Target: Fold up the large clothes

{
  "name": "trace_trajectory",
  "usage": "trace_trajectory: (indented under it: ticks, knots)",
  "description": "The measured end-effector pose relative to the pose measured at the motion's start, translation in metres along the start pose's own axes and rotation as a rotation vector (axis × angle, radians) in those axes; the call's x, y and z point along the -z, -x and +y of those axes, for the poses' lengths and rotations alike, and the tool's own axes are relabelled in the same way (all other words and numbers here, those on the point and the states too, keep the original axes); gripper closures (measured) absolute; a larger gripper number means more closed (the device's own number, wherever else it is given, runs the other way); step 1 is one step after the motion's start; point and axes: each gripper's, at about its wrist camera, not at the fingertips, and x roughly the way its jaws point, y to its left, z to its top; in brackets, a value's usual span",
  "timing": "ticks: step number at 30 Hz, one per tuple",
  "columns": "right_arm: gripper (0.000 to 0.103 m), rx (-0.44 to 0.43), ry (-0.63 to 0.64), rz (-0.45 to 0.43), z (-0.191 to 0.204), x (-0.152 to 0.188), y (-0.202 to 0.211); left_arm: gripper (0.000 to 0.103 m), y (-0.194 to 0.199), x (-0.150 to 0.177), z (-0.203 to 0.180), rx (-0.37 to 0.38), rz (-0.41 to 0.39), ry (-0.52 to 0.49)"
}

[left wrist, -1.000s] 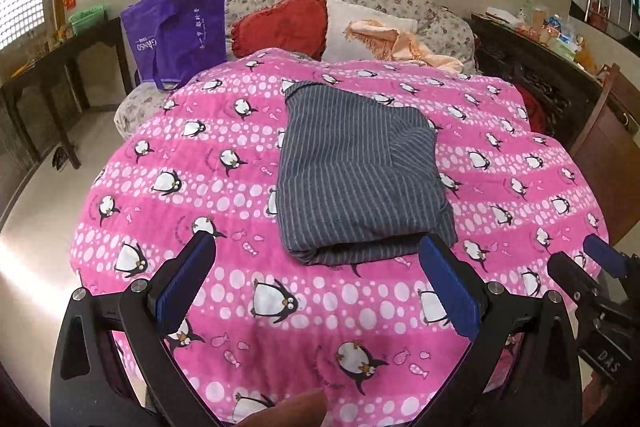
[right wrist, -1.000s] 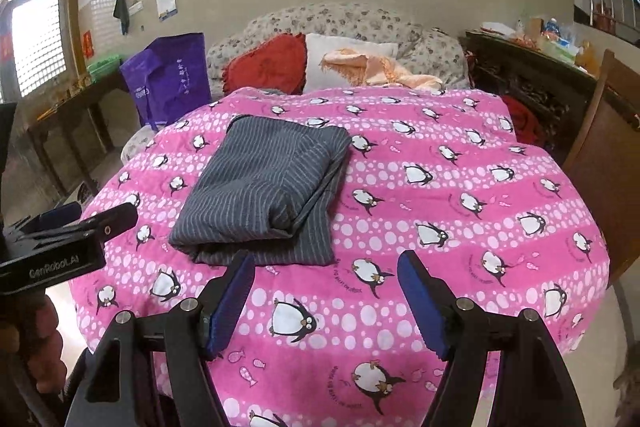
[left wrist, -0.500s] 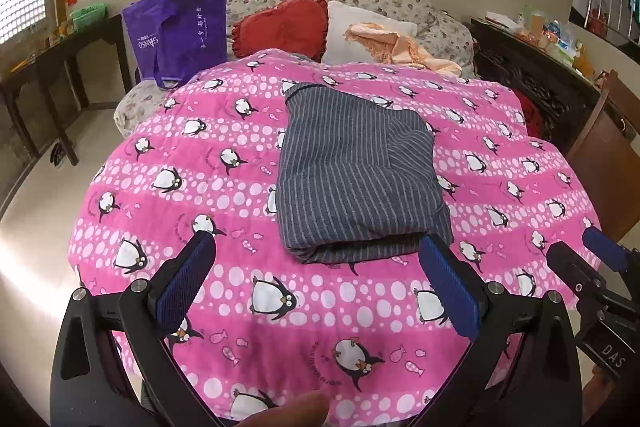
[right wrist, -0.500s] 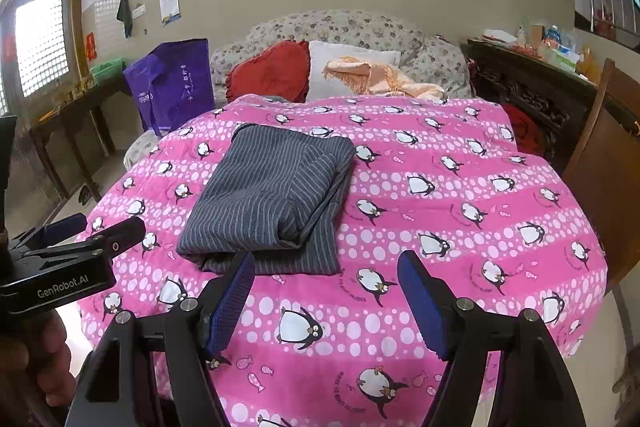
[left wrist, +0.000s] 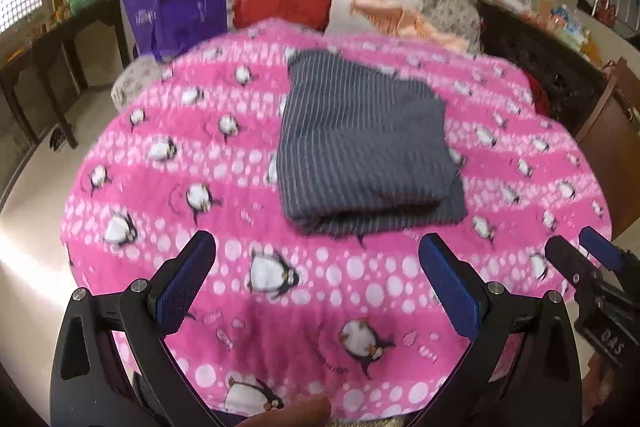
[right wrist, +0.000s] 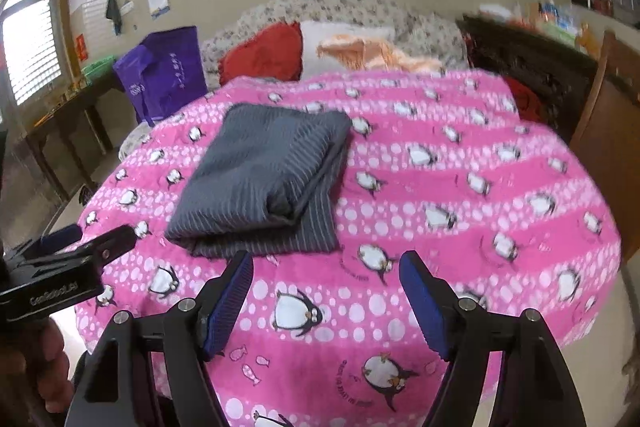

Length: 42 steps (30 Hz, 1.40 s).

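A grey pinstriped garment (left wrist: 362, 143) (right wrist: 264, 183) lies folded into a thick rectangle on a pink penguin-print blanket (left wrist: 160, 211) (right wrist: 460, 195) that covers a round table. My left gripper (left wrist: 316, 251) hangs open over the near side of the blanket, just short of the garment's near edge, with nothing between its blue pads. My right gripper (right wrist: 326, 267) is open too, near the garment's near right corner and not touching it. Each gripper shows at the edge of the other's view. Both pictures are blurred.
A floral sofa (right wrist: 360, 11) behind the table holds a red cushion (left wrist: 288, 1), a white pillow and a peach cloth (right wrist: 372, 53). A purple bag (left wrist: 180, 3) stands at the left, a dark sideboard (right wrist: 528, 67) and a wooden chair (right wrist: 612, 131) at the right.
Both grippers have sunk a little toward the table edge, so the table and garment sit higher in both views. The garment has not moved. The jaws stay apart.
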Motion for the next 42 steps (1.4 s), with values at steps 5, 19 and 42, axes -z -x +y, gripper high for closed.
trace_trajectory:
  ticks: [5,19,42]
  knots:
    - [0.03,-0.02,-0.05,0.058,-0.012,0.007,-0.034,0.001,-0.029,0.005,0.021,-0.049,0.072,0.042]
    - [0.055,-0.484,0.05,0.016,0.005,-0.045,-0.119,0.001,-0.101,-0.041,0.06,-0.009,0.037,0.136]
    - [0.088,-0.317,0.106,0.104,-0.019,-0.033,-0.147,0.0,-0.179,-0.027,0.033,0.113,0.081,0.126]
